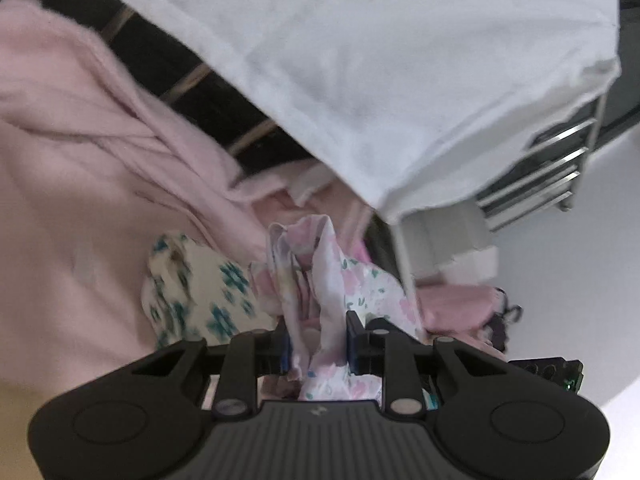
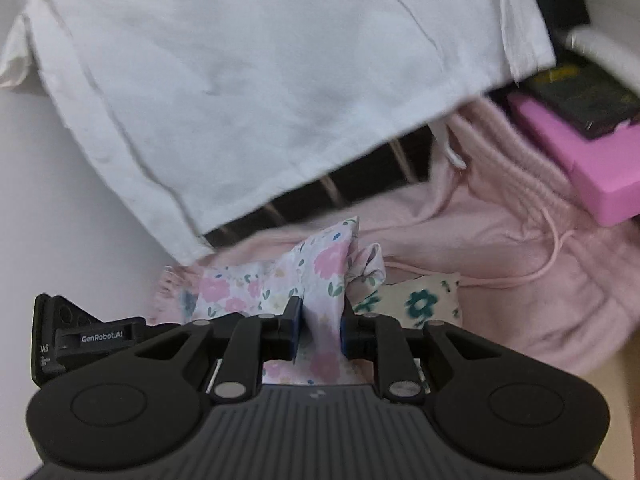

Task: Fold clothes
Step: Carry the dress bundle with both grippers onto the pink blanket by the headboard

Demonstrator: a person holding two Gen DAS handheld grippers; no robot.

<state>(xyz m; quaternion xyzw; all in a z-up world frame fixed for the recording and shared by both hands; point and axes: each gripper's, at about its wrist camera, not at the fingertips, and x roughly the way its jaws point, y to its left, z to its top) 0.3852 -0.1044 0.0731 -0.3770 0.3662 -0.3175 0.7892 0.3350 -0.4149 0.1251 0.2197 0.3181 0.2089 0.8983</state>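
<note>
Your left claw (image 1: 318,344) and right claw (image 2: 318,322) each clench the pink-flowered garment (image 2: 320,276); it hangs bunched, folding barely begun, pink sweatshirt (image 1: 72,184) untouched.

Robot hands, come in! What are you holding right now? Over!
Left gripper and right gripper: jaws shut on pink floral cloth. White garment hangs close ahead. Pink hoodie behind.

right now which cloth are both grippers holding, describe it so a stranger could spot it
Start at the big white cloth hanging across the top, then drop to the pale pink fleece garment spread below it. Bunched on that lies the pink-flowered cloth, pinched by the right gripper and the left gripper. Its pink blooms set it apart from the teal-flowered cream cloth beside it.
</note>
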